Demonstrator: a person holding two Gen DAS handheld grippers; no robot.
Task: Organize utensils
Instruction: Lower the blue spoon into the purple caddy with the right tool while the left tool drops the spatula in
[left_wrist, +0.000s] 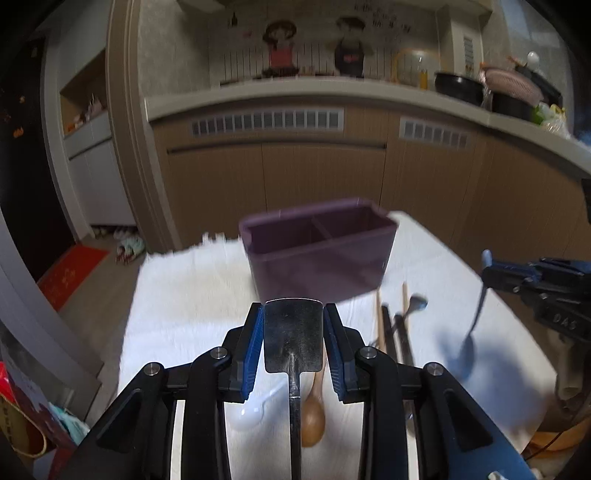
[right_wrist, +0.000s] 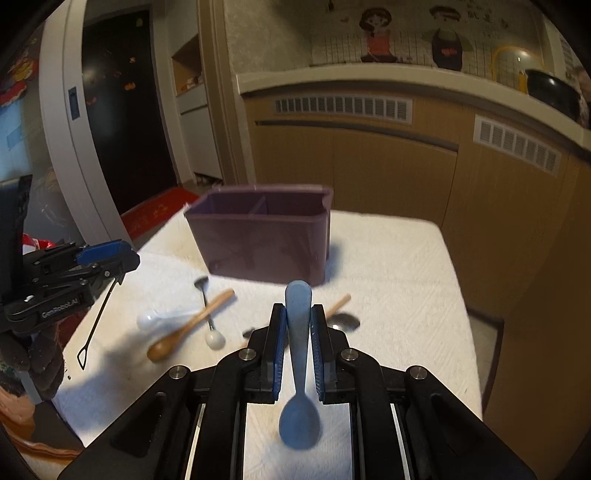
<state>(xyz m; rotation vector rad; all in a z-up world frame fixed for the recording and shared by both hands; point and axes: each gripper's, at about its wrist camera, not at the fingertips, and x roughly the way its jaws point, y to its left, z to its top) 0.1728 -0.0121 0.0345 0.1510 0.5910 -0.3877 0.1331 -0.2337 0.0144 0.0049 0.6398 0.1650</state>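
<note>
Left hand-held gripper (left_wrist: 293, 334) clamps flat steel spatula-head utensil (left_wrist: 293, 338), thin dark handle. Right hand-held gripper (right_wrist: 298, 334) grips matte blue plastic spoon (right_wrist: 299, 376), bowl hanging. Purple two-compartment plastic caddy (right_wrist: 258, 236) blurred.

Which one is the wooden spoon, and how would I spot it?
Find the purple two-compartment box on the white cloth. In front of it, towards the left, loose utensils lie scattered. The wooden spoon is the only brown one, lying aslant beside a white spoon.
</note>
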